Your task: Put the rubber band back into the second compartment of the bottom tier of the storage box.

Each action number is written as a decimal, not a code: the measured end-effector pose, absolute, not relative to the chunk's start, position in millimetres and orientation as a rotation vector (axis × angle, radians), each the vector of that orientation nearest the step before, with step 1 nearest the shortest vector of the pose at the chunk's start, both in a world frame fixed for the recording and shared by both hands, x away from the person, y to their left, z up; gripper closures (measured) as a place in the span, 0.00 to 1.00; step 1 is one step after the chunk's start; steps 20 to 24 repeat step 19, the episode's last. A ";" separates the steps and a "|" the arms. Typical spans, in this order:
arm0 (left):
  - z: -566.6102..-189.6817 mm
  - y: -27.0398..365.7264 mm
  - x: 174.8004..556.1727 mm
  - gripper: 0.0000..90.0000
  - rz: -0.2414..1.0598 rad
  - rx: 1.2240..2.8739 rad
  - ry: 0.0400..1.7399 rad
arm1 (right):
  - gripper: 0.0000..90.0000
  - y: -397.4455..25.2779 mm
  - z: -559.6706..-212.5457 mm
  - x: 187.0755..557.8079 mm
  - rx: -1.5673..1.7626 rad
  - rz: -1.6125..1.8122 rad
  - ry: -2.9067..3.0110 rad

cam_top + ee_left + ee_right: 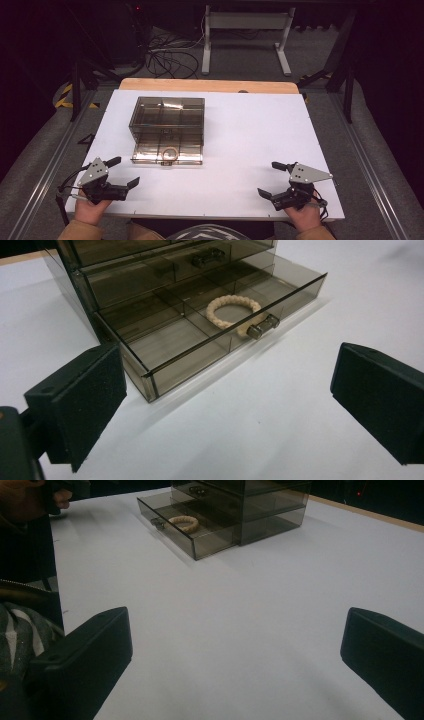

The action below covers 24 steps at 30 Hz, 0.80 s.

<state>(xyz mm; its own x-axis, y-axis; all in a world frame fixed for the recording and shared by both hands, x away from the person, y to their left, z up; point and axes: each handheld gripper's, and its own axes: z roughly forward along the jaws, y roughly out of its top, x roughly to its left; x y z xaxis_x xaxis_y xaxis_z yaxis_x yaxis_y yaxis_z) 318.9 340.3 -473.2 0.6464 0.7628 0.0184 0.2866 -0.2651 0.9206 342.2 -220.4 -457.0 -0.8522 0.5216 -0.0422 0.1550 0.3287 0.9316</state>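
2 grippers, left (125,172) and right (270,179), rest wide open at the table's (240,130) near corners; a bracelet (234,314), perhaps braided, lies in the open bottom drawer (210,340).

A white surface (260,130) covers most of the tabletop, with a strip of bare wood (210,85) showing along its far edge. Beyond it, on the grey floor, stand a white metal frame (245,30) and a tangle of black cables (167,55).

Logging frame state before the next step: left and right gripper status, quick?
Left gripper: open, empty, near the smoked clear plastic drawer box.
Right gripper: open, empty, over the white table.
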 end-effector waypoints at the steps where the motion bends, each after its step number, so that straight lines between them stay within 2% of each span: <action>1: -473.0 340.4 318.9 0.02 0.575 1.835 0.837 | 0.01 -220.4 -457.0 342.3 0.603 1.531 2.265; 10: -472.1 335.0 316.9 0.02 0.618 1.858 0.826 | 0.01 -220.2 -457.4 342.6 0.608 1.530 2.269; 24: -471.0 334.0 316.9 0.02 0.611 1.857 0.823 | 0.01 -220.1 -457.3 342.5 0.609 1.529 2.270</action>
